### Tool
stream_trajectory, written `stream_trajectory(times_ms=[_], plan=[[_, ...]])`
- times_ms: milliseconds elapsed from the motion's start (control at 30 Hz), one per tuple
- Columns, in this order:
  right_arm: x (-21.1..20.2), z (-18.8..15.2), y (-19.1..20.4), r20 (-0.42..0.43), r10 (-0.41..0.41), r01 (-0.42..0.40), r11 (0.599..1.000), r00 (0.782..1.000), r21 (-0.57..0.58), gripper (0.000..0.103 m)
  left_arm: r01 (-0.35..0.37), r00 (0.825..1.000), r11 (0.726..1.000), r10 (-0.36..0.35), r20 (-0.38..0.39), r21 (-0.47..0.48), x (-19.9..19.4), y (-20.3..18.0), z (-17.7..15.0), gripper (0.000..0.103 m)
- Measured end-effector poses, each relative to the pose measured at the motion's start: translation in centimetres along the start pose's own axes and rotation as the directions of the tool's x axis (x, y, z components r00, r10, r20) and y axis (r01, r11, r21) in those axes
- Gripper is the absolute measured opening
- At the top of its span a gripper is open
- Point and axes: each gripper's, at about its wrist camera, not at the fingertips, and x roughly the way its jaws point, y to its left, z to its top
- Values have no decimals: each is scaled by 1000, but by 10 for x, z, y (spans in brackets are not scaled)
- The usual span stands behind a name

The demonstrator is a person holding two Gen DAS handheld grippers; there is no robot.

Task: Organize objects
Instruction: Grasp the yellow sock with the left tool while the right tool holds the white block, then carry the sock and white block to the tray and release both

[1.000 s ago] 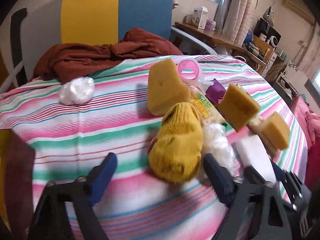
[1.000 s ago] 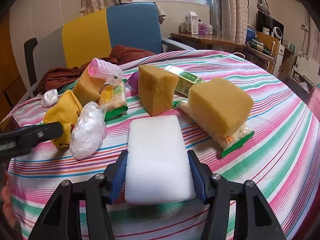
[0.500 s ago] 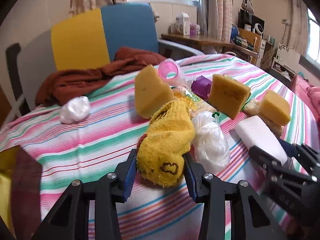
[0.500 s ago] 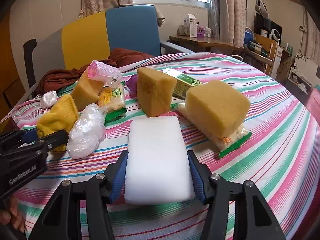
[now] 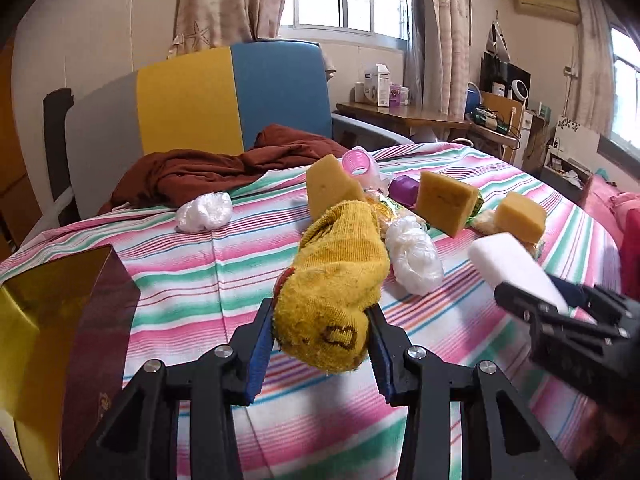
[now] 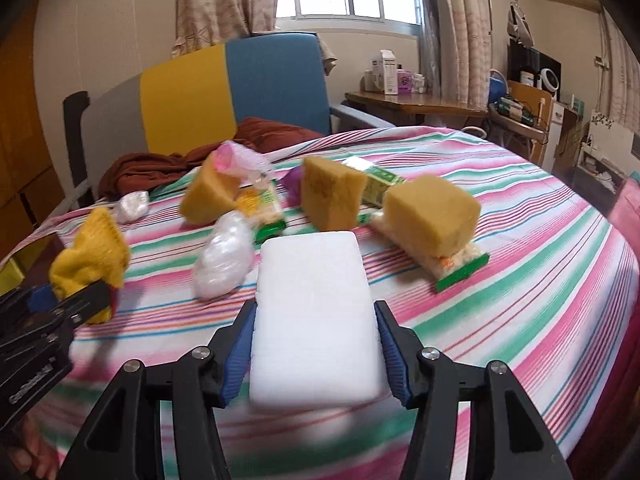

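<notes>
Left gripper (image 5: 320,344): blue pads clamped on the toe end of the yellow sock (image 5: 336,280). The sock's long axis runs away from the camera toward the chair; its cuff end lies beside a crumpled clear bag (image 5: 414,258) on the striped tablecloth (image 5: 192,280).

Right gripper (image 6: 316,354): pads pressed to both long edges of a white foam block (image 6: 314,320). The block's long axis points straight ahead along the fingers, flat face up, held above the cloth.

Only the left wrist view shows the gold and maroon box (image 5: 60,340) at the table's near left edge, and the block from its side, tilted up.

Only the right wrist view shows the block's full rectangular outline and the green-edged packet (image 6: 460,268) under the nearest yellow sponge (image 6: 434,216).
</notes>
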Motion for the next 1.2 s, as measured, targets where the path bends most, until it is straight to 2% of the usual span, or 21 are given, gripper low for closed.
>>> stream_trajectory(times_ms=[133, 333, 433, 533, 633, 800, 1000, 1200], plan=[[-15, -6, 9, -12, 41, -40, 998, 999, 53, 57, 15, 1000, 1000, -15, 9, -28, -17, 6, -2, 44], [-34, -10, 16, -15, 83, -80, 987, 996, 141, 57, 86, 996, 990, -83, 27, -112, -56, 23, -13, 44], [-40, -17, 29, -27, 106, -101, 985, 994, 140, 57, 116, 993, 985, -111, 39, -127, -74, 31, -16, 44], [-42, -23, 45, -45, 137, -130, 983, 990, 127, 57, 190, 981, 974, -182, 74, -121, -94, 39, -18, 44], [-47, -27, 61, -51, 168, -161, 980, 984, 118, 57, 189, 980, 976, -179, 91, -111, -113, 49, -22, 44], [-57, -30, 90, -59, 229, -223, 970, 972, 96, 57, 222, 969, 962, -200, 144, -160, -146, 81, -26, 44], [-74, -30, 138, -68, 336, -334, 942, 940, 31, 57, 176, 978, 960, -145, 151, -217, -170, 122, -35, 44], [-92, -27, 189, -89, 445, -449, 893, 891, -33, 58, 59, 993, 953, -27, 112, -296, -175, 175, -49, 45]])
